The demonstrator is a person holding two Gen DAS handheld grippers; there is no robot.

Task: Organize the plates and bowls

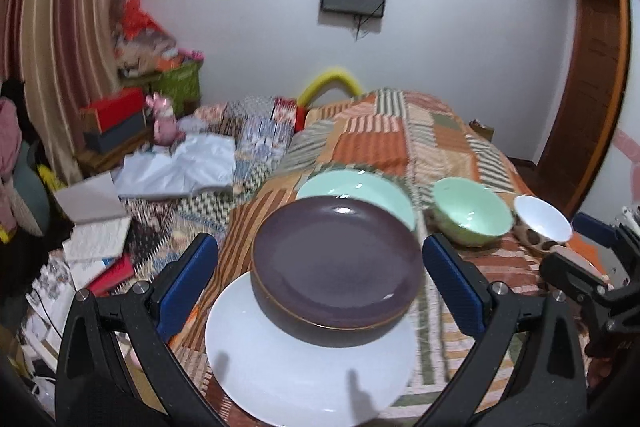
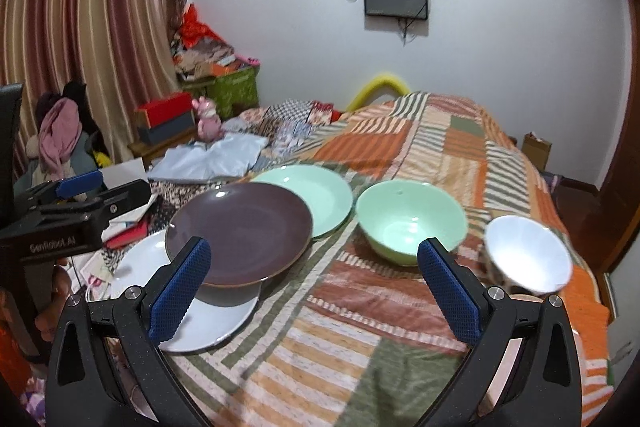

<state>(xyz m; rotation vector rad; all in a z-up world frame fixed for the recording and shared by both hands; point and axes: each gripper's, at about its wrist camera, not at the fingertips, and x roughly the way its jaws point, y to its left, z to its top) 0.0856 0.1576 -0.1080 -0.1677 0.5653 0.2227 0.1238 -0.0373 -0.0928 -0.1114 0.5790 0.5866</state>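
A dark brown plate [image 1: 336,259] [image 2: 240,231] lies on top of a larger white plate [image 1: 308,367] [image 2: 208,323] near the bed's front left edge. Just behind them sits a mint green plate [image 1: 360,189] [image 2: 320,195]. To the right stand a mint green bowl [image 1: 472,217] [image 2: 412,223] and a white bowl [image 1: 542,221] [image 2: 528,251] with a spotted outside, tipped toward me. My left gripper [image 1: 320,243] is open, its fingers either side of the brown plate and apart from it. My right gripper [image 2: 314,247] is open and holds nothing, between the plates and the green bowl.
All the dishes rest on a striped patchwork bedspread [image 2: 400,327]. Left of the bed are papers, books and boxes [image 1: 100,227] and a curtain [image 2: 80,27]. A hand [image 2: 52,307] holds the left tool's handle. A wooden door frame [image 1: 588,87] stands at the right.
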